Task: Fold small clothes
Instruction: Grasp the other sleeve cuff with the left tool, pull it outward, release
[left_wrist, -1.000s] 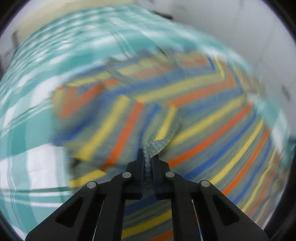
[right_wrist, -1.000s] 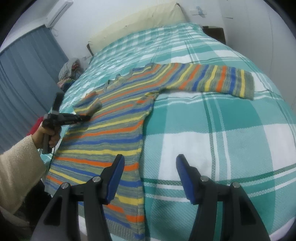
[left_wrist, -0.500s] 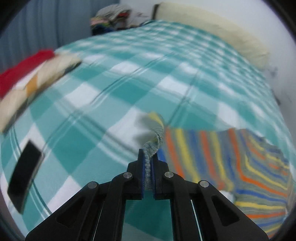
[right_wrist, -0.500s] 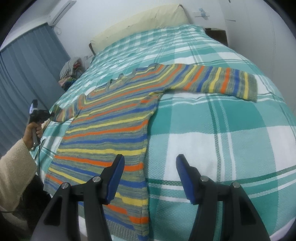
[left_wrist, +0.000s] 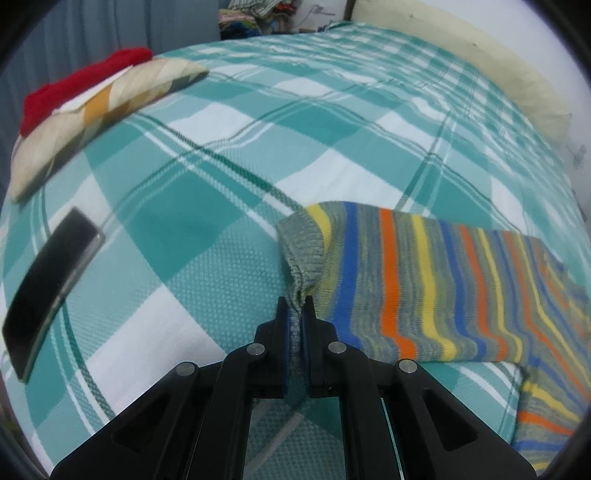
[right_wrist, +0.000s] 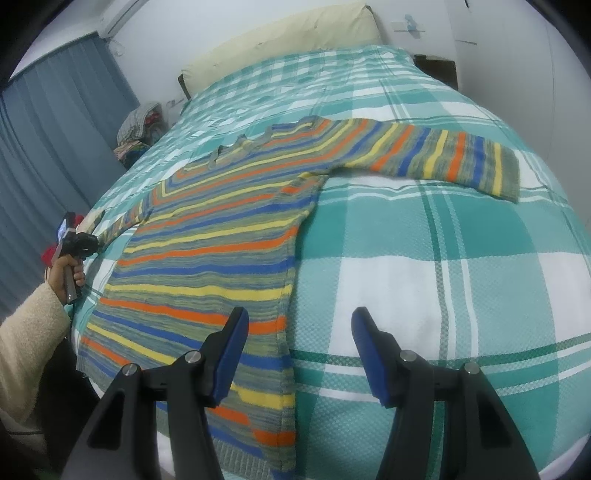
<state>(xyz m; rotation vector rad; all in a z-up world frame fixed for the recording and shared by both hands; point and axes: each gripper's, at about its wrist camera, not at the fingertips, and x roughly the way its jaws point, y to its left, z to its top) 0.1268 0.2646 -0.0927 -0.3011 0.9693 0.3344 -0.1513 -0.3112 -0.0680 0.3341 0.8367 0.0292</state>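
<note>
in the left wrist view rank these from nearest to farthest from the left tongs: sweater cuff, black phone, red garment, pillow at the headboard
1. Sweater cuff: pinched in the left tongs.
2. Black phone: on the bedspread, left.
3. Red garment: far left, on a folded beige piece.
4. Pillow: top right, at the bed's head.

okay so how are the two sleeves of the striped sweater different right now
The left sleeve has its cuff pinched in the shut left tongs; the right sleeve lies free, untouched. The left sleeve's cuff is bunched; the right sleeve's cuff lies flat. Both stretch sideways across the bedspread.
</note>
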